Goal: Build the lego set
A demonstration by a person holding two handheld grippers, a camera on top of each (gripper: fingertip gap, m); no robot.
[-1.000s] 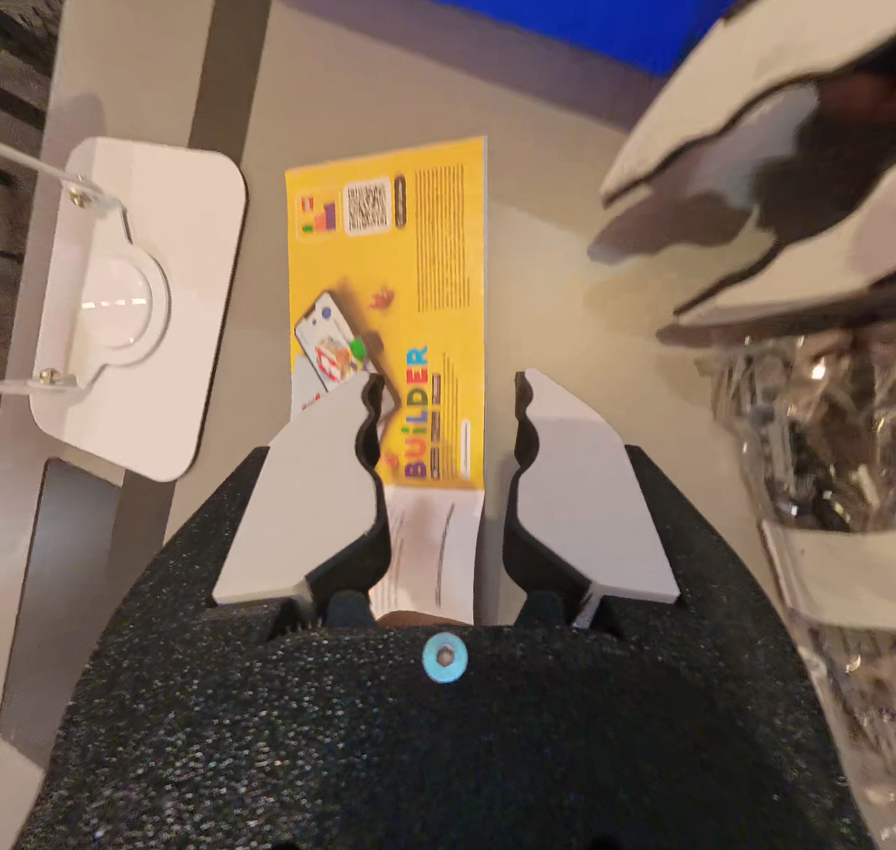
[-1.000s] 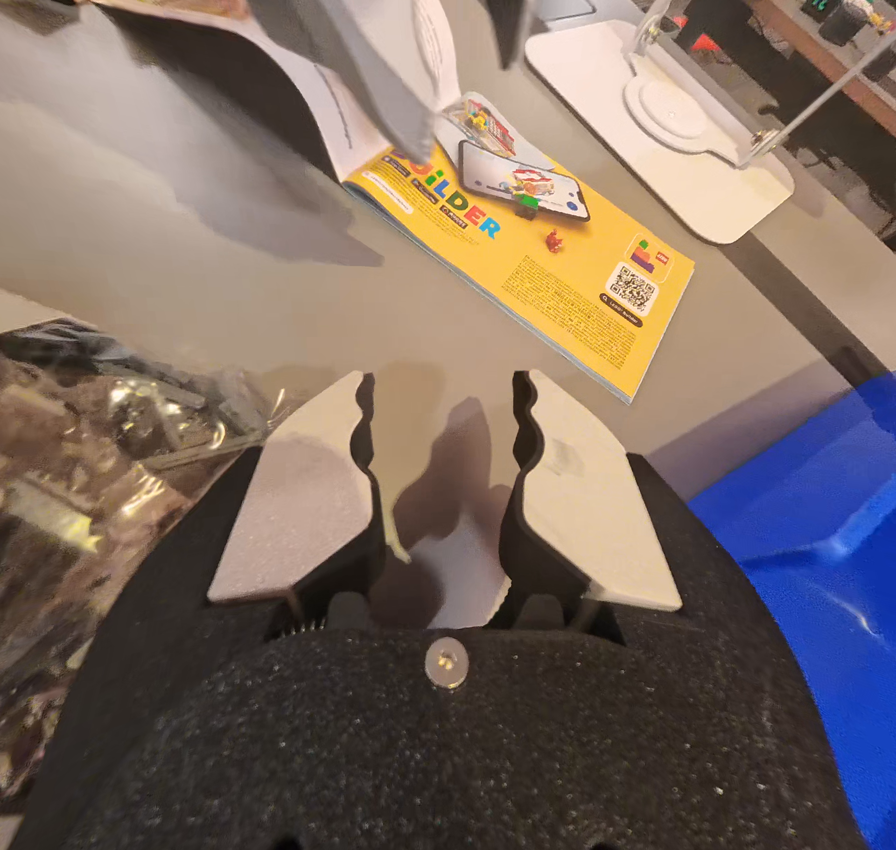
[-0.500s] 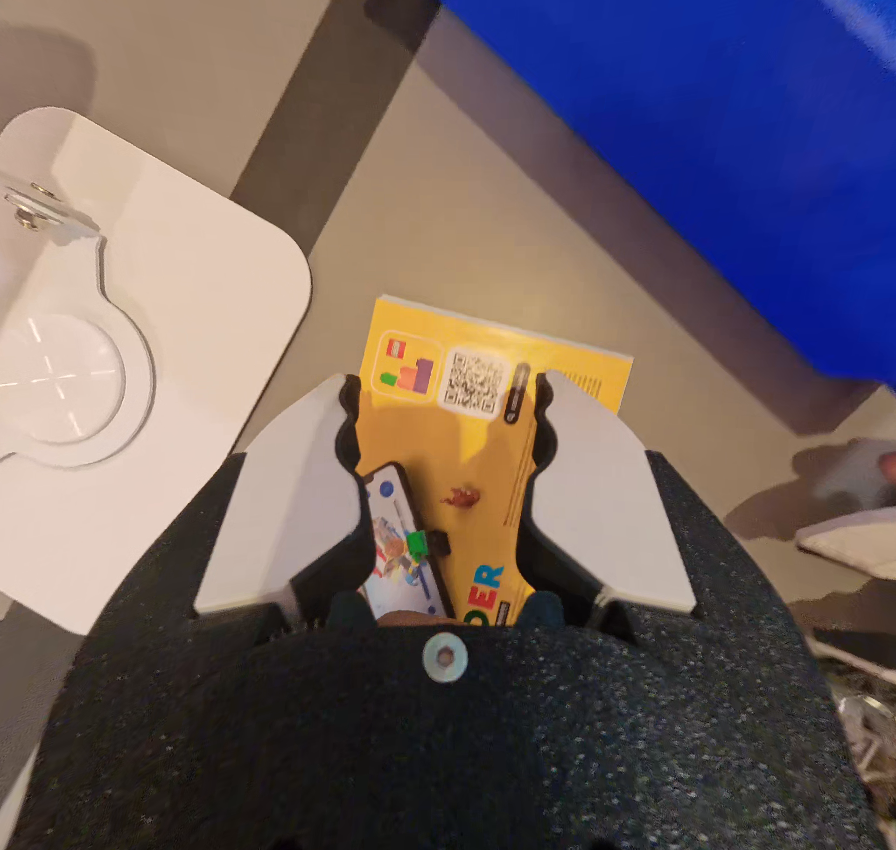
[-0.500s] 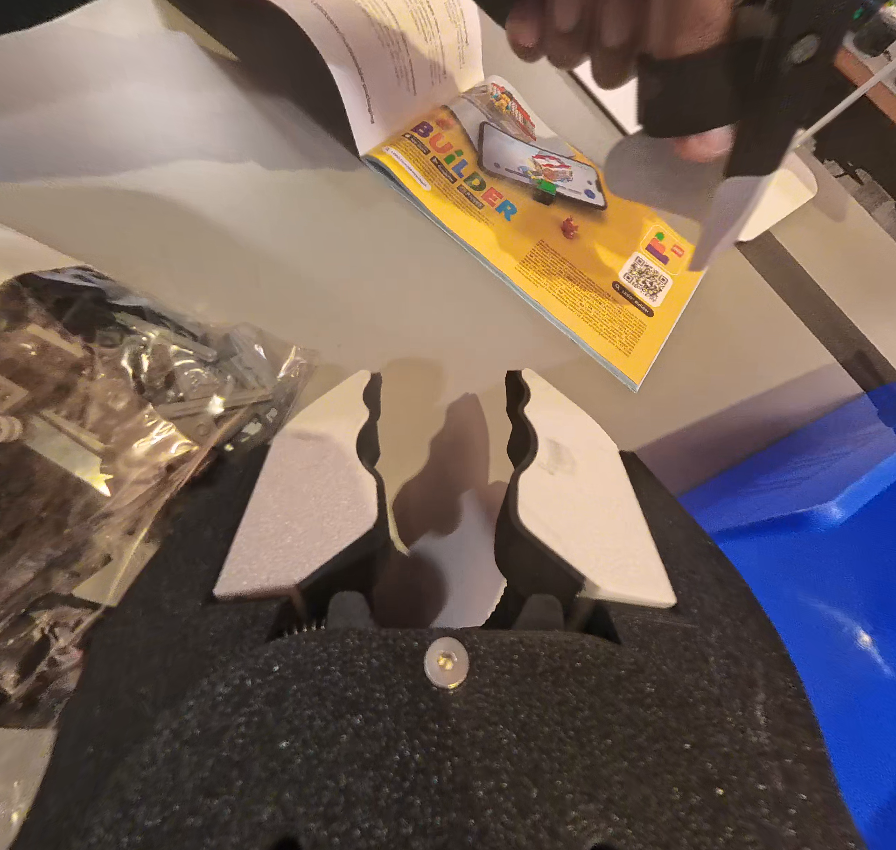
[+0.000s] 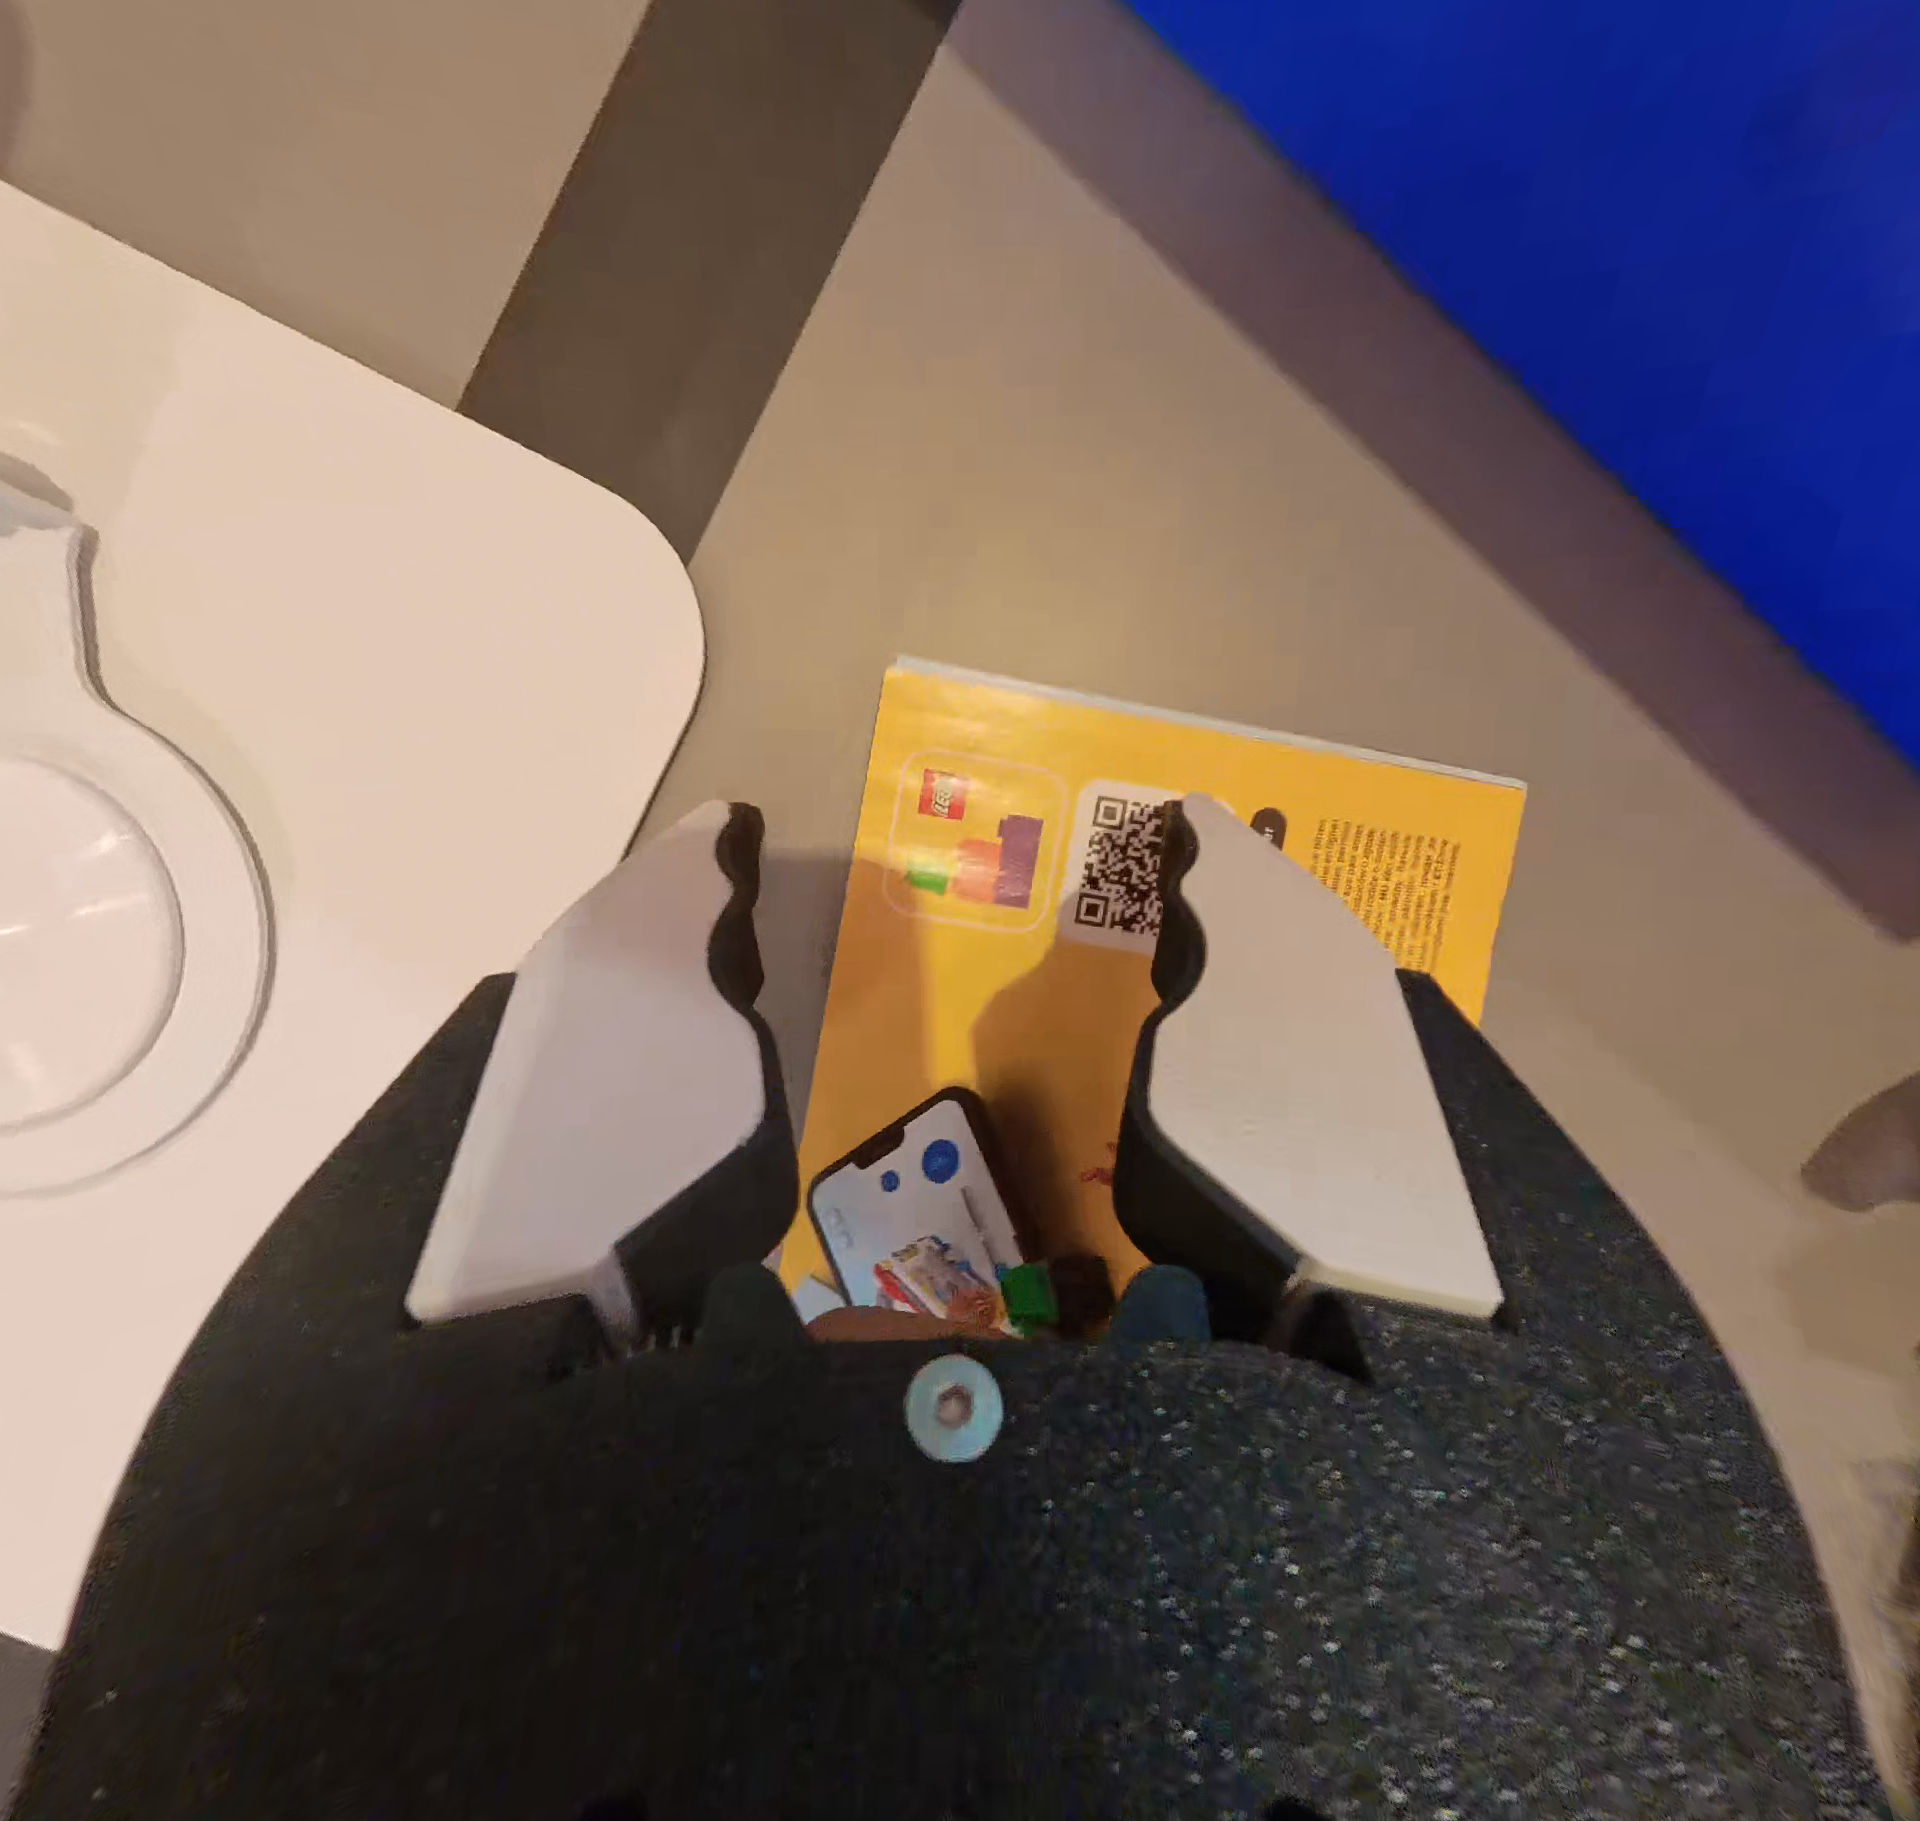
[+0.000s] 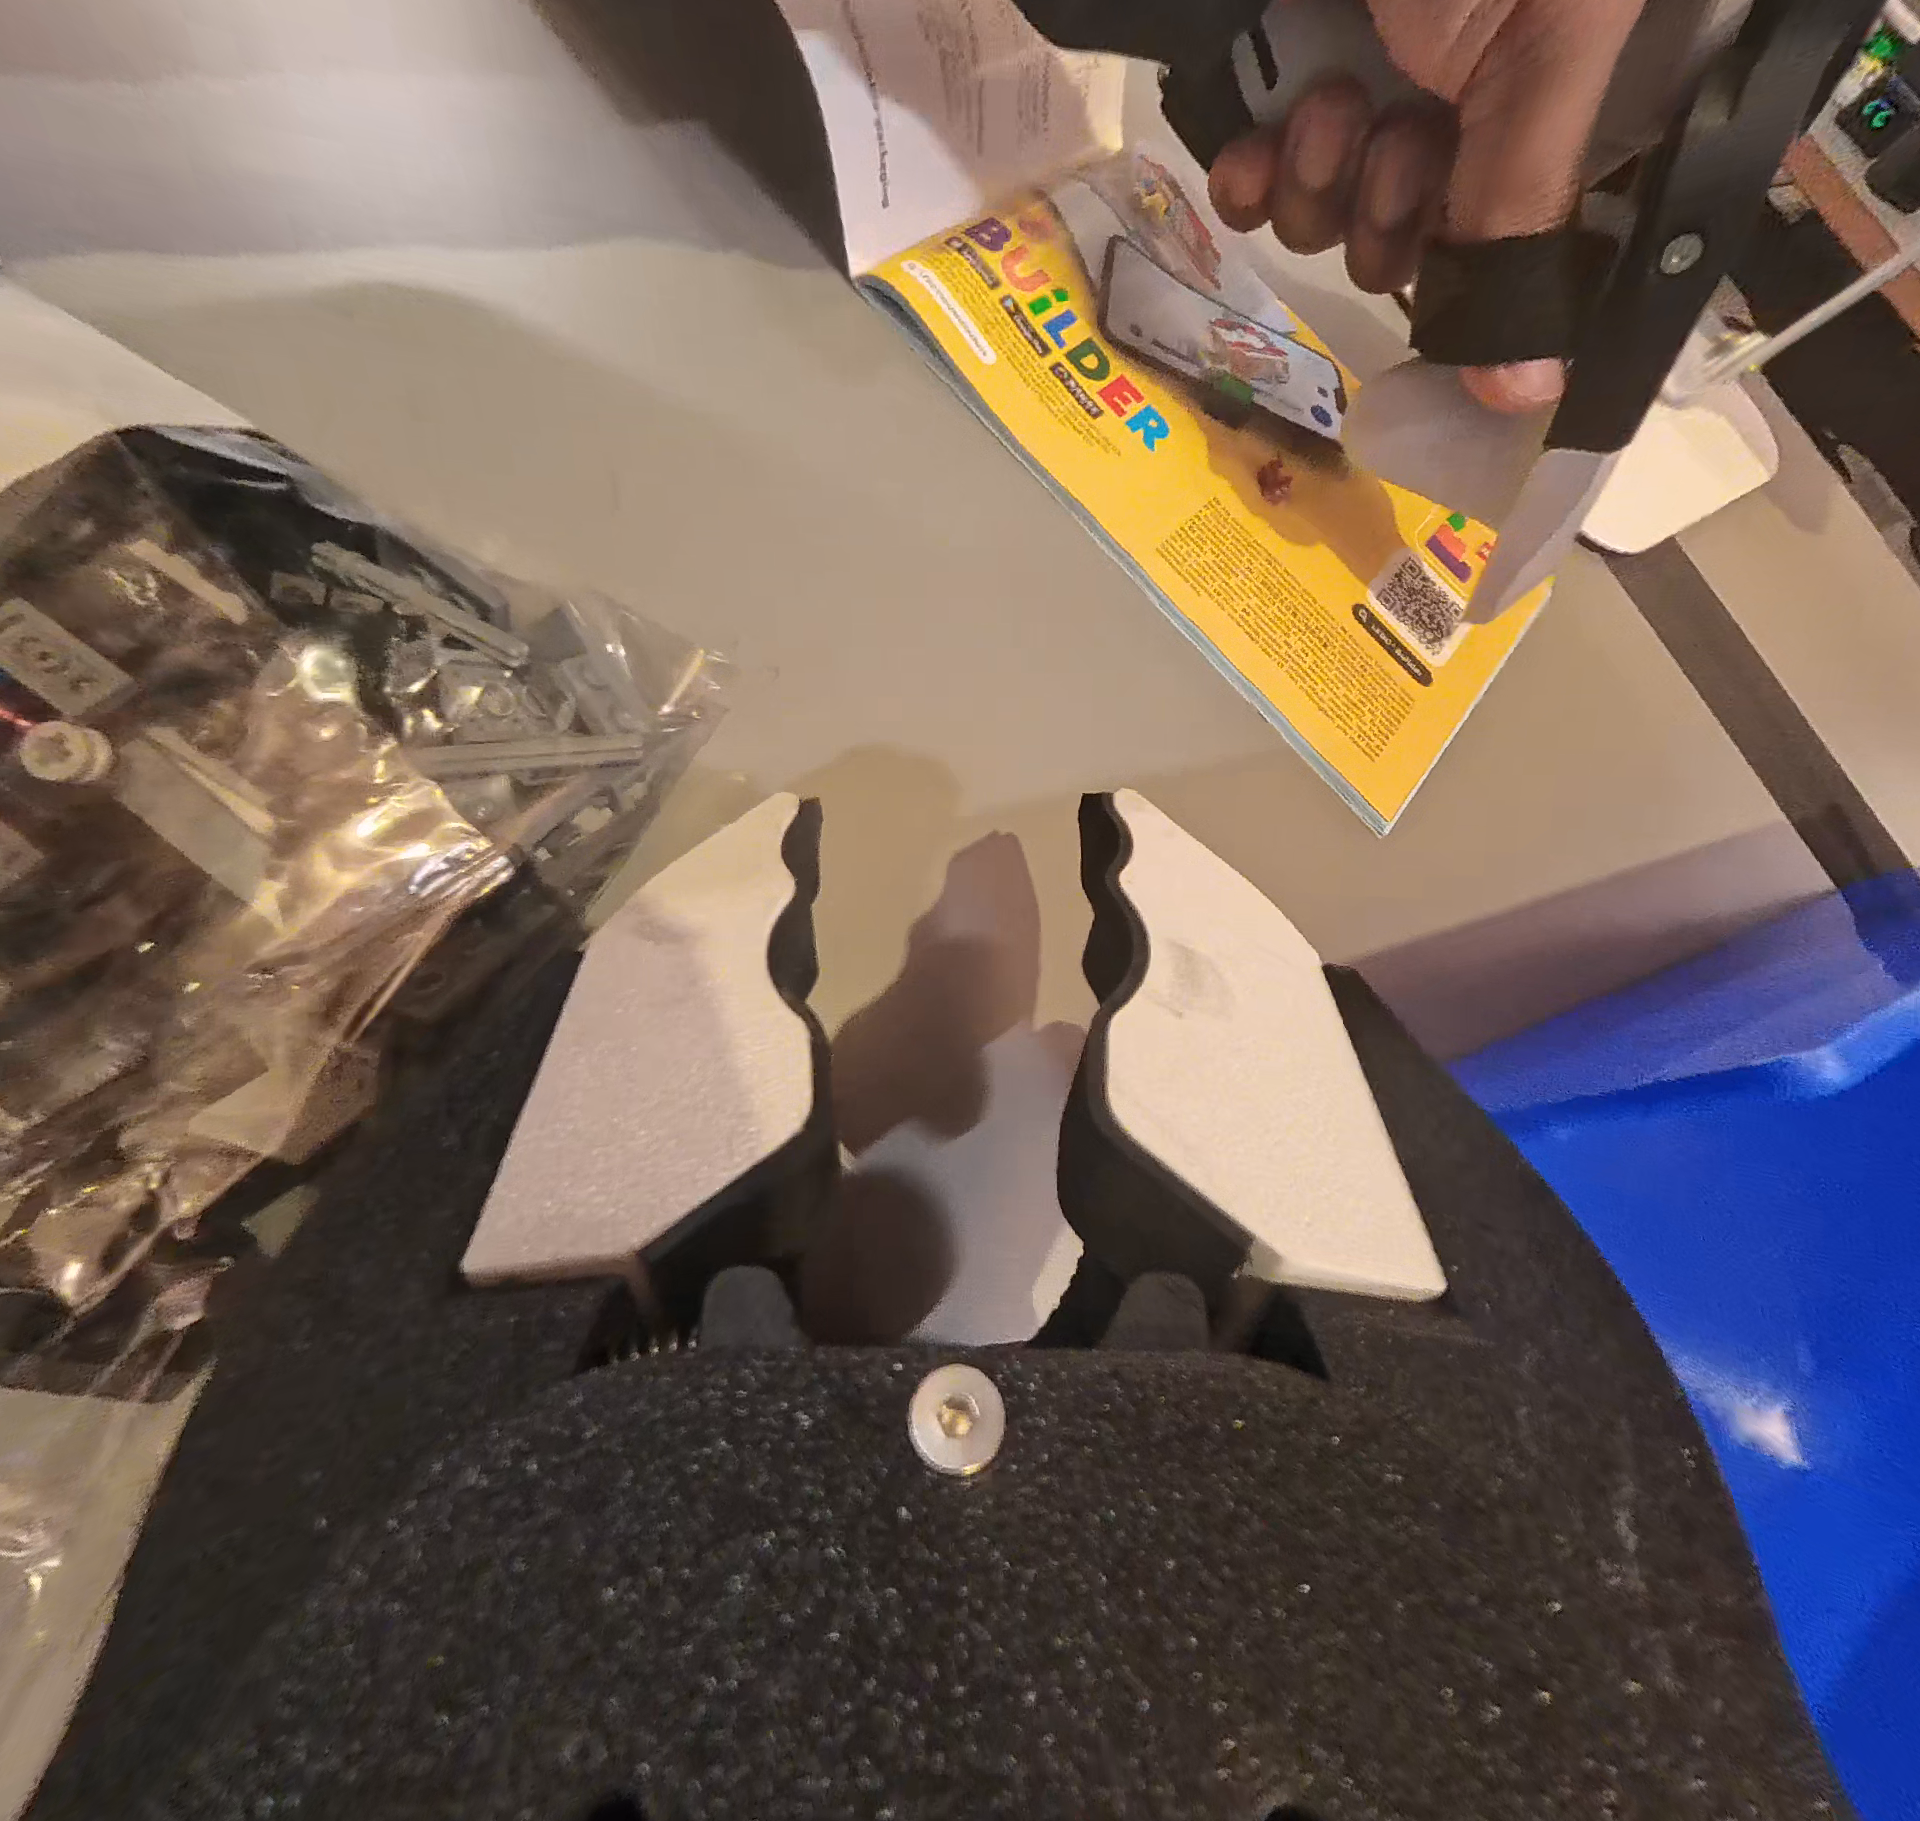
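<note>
- As the left gripper [image 5: 961, 878] hangs over the yellow booklet [image 5: 1164, 940], its fingers stand wide apart with nothing between the pads; one finger [image 5: 1288, 992] overlaps the booklet's far corner region in view, the other [image 5: 623, 1023] sits over bare table beside the booklet's long edge.
- From the right wrist view, the left gripper's fingertip [image 6: 1527, 545] appears close above or touching the booklet [image 6: 1299, 566] near its square printed code; contact cannot be settled.
- The booklet lies flat on the beige table [image 6: 831, 524], its long axis running away from the left gripper's fingers, with a white inner page [image 6: 935, 78] lifted at the end nearest the person's hand [image 6: 1455, 57].
- The right gripper [image 6: 951, 878] is held at a moderate opening, empty, over bare table; only shadow falls between its fingers.
- The booklet lies ahead and to the right of the right gripper, well apart; the left gripper is plainly the nearer of the two.
- A clear bag of grey bricks [image 6: 260, 784] lies just beside the right gripper's left finger [image 6: 665, 1023]; contact is not evident.
- A white stand base [image 5: 312, 732] sits to the left of the booklet; a blue bin [image 5: 1558, 265] lies beyond it.
</note>
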